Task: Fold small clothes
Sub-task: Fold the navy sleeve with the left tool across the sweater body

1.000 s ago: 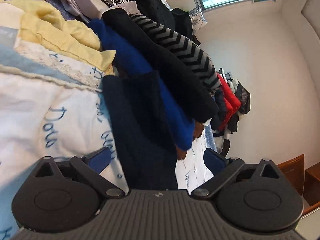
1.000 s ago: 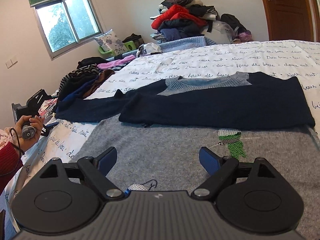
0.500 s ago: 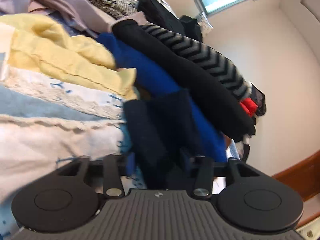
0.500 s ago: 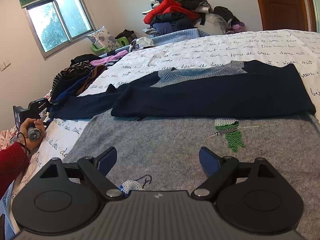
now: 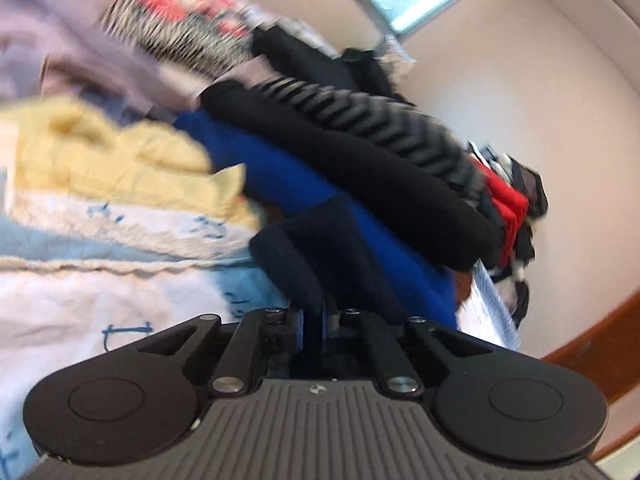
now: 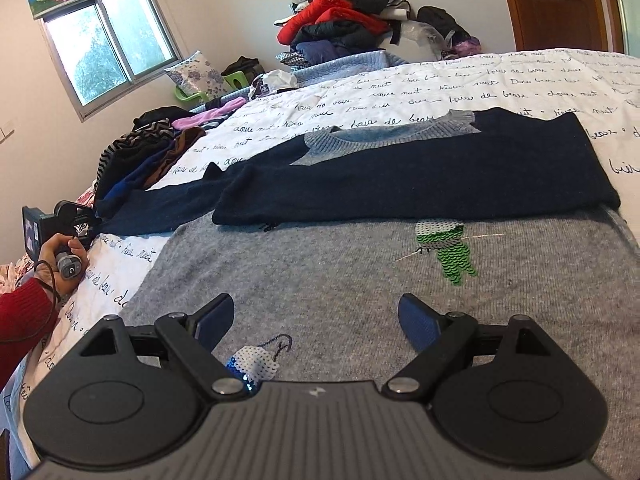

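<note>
The left gripper [image 5: 311,330] is pinching what looks like the navy sleeve [image 5: 298,268], its jaws having just closed, while the right gripper [image 6: 316,322] is hovering wide-jawed over the grey sweater [image 6: 340,280].

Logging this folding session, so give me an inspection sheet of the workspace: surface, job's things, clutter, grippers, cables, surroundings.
Surface: bed with script-printed white bedspread.
Job's things: grey and navy sweater lying flat, one sleeve folded across the chest; the other navy sleeve stretches out to the side of the bed.
Clutter: folded clothes stack by the sleeve end; clothes heap at the far end of the bed.
Grippers: left gripper has just closed, jaws pinching the navy sleeve; right gripper open above the sweater's grey hem, holding nothing.
Cables: thin cord at the person's wrist.
Surroundings: window, wooden door, pale walls.
</note>
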Demonstrator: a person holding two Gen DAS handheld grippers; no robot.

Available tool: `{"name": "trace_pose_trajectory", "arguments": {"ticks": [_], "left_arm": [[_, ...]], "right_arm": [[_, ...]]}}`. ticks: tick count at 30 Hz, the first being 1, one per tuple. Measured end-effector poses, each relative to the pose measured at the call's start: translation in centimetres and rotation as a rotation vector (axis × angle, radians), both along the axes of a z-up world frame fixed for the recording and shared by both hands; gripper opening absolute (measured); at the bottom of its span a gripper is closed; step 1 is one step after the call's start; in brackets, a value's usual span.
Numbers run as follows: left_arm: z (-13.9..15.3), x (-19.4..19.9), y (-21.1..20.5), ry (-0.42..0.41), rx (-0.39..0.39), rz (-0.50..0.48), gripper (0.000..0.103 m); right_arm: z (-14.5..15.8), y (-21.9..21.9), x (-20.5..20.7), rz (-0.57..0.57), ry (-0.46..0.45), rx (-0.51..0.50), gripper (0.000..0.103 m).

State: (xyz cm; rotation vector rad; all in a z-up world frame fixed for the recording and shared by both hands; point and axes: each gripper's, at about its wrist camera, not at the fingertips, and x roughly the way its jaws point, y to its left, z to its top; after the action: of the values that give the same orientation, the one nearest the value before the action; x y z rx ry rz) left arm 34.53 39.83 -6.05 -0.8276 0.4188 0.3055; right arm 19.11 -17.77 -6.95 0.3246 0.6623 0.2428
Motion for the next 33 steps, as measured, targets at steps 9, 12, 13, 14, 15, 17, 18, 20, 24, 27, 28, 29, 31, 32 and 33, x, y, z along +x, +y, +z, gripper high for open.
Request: {"name": "trace_pose_trajectory", "arguments": {"ticks": [9, 12, 13, 14, 15, 17, 18, 20, 24, 27, 28, 29, 31, 32, 33], "left_arm": [[6.0, -2.8, -7.7, -0.102, 0.215, -0.115, 0.007], [7.7, -3.5, -11.1, -0.14, 0.272, -0.174, 0.007], [8.1, -3.9, -12.4, -0.154, 0.297, -0.193, 0.007], [8.5, -4.2, -13.5, -0.162, 0.309, -0.214, 0.007], [8.8, -4.4, -14.7, -0.17, 0.316, -0.237, 0.007], [9.4, -5.1, -17.0, -0.189, 0.325, -0.287, 0.007], [9.6, -5.3, -18.1, -0.2, 0.33, -0.309, 0.007], [10.0, -5.8, -20.3, -0.219, 0.345, -0.35, 0.007], [10.5, -6.3, -24.1, -0.244, 0.388, -0.397, 0.007], [10.5, -6.6, -26.6, -0.253, 0.435, -0.412, 0.007], [10.4, -6.9, -27.6, -0.258, 0.455, -0.414, 0.007], [10.4, -7.1, -28.3, -0.261, 0.471, -0.415, 0.007], [10.5, -7.2, -29.9, -0.265, 0.487, -0.428, 0.007], [10.5, -7.3, -30.5, -0.267, 0.497, -0.44, 0.007], [10.5, -7.4, -31.3, -0.269, 0.506, -0.447, 0.007]], "right_arm": [[0.0, -0.7, -0.2, -0.005, -0.005, 0.017, 0.09], [-0.1, -1.1, -0.6, -0.011, -0.008, 0.024, 0.09], [-0.1, -1.3, -0.7, -0.013, -0.008, 0.029, 0.09], [-0.1, -1.5, -0.7, -0.016, -0.006, 0.039, 0.09], [-0.1, -1.7, -0.8, -0.018, -0.004, 0.051, 0.09], [-0.2, -2.2, -1.0, -0.021, -0.003, 0.075, 0.09], [-0.2, -2.4, -1.0, -0.025, -0.003, 0.082, 0.09], [-0.2, -2.7, -1.2, -0.035, -0.004, 0.087, 0.09], [-0.3, -3.6, -1.6, -0.053, -0.003, 0.112, 0.09], [-0.4, -4.2, -2.0, -0.062, 0.002, 0.13, 0.09], [-0.5, -4.4, -2.1, -0.067, 0.003, 0.131, 0.09], [-0.6, -4.6, -2.2, -0.072, 0.005, 0.132, 0.09], [-0.7, -5.1, -2.3, -0.08, 0.008, 0.147, 0.09], [-0.7, -5.3, -2.3, -0.082, 0.009, 0.163, 0.09], [-0.7, -5.7, -2.2, -0.087, 0.01, 0.184, 0.09]]}}
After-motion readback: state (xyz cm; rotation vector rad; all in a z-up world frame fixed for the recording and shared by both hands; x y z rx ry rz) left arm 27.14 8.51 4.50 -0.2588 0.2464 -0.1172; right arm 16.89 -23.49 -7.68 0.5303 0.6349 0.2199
